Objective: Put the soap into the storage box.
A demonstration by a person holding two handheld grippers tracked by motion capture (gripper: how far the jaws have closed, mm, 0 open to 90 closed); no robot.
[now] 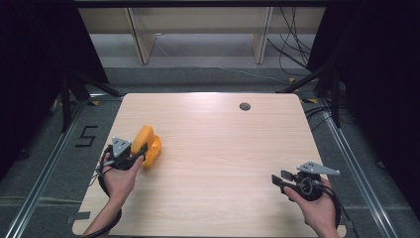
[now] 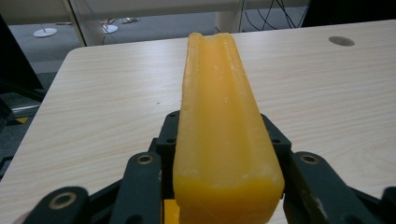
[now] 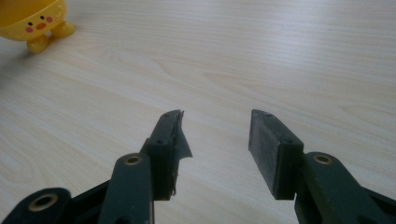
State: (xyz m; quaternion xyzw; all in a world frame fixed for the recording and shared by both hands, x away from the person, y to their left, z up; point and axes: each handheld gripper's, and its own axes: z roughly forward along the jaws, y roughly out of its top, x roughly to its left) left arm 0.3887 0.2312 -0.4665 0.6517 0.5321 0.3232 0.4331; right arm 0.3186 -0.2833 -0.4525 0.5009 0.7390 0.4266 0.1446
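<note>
Your left gripper (image 1: pixel 140 151) is clamped on the yellow duck toy (image 1: pixel 148 145) near the table's (image 1: pixel 223 148) left edge; its grooved top runs straight away from you between the jaws. Your right gripper (image 1: pixel 281 179) sits well apart at the near right, jaws parted and empty, aimed leftward toward the toy.

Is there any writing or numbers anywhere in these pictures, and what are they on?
"5": one digit laid out in dark strips on the grey floor left of the wooden table.
No words or labels can be read on the yellow toy, which the left hand-held gripper holds; it shows a small painted face in the right gripper view, no text.
None on the right hand-held gripper.
</note>
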